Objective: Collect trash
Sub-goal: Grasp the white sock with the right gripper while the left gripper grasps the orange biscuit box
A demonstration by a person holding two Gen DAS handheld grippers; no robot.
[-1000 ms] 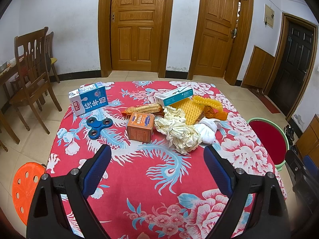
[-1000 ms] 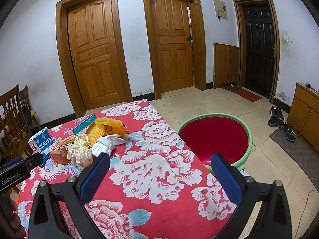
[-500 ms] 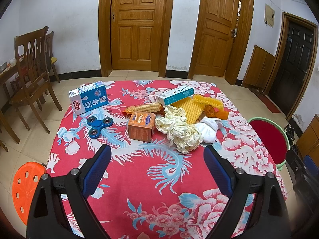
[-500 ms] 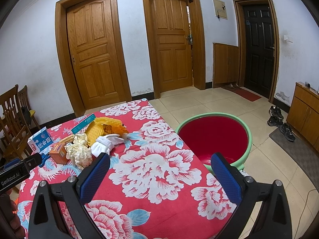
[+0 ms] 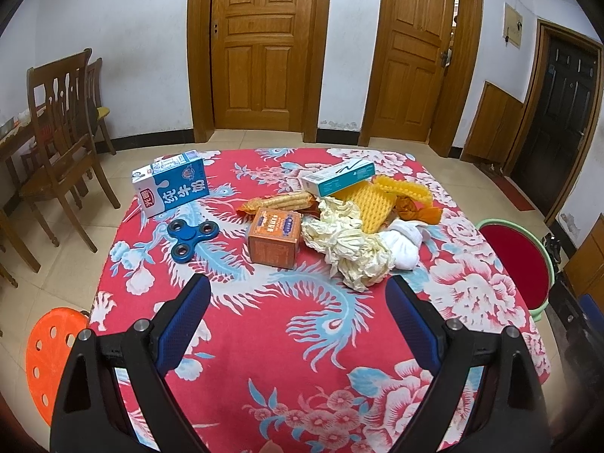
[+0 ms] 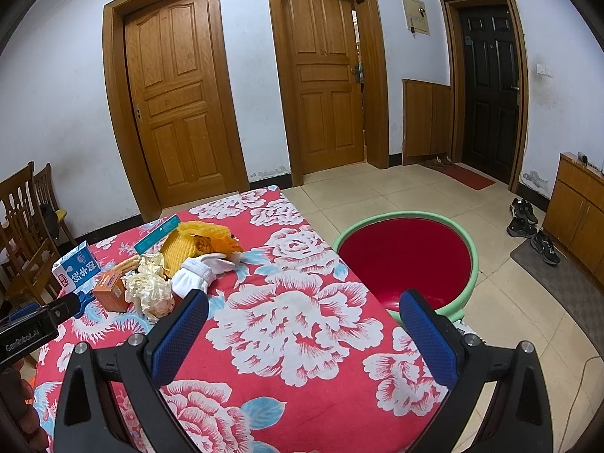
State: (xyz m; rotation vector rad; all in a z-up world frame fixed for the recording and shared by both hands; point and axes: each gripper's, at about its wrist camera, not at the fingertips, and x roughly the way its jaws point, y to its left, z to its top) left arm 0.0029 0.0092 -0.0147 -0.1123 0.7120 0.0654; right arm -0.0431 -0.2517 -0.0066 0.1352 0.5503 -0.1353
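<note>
Trash lies on the red flowered tablecloth [image 5: 264, 339]: a blue milk carton [image 5: 171, 188], an orange box [image 5: 275, 235], crumpled cream paper [image 5: 351, 249], a white sock [image 5: 404, 243], yellow foam netting [image 5: 377, 204], a teal box [image 5: 338, 178], a wafer wrapper [image 5: 279, 202] and a blue fidget spinner [image 5: 192, 239]. My left gripper [image 5: 298, 290] hangs open above the near half of the cloth, short of the pile. My right gripper [image 6: 304, 307] is open over the table's right side [image 6: 294, 324], with the pile [image 6: 151, 287] to its left. A red tub with a green rim [image 6: 411, 253] stands on the floor beside the table.
Wooden chairs [image 5: 62, 128] stand at the left. An orange plastic stool [image 5: 47, 347] is at the table's near left corner. Shoes [image 6: 528, 222] and a mat [image 6: 558, 275] lie on the floor at the right, by a low cabinet [image 6: 577, 204]. Closed wooden doors [image 5: 260, 45] line the far wall.
</note>
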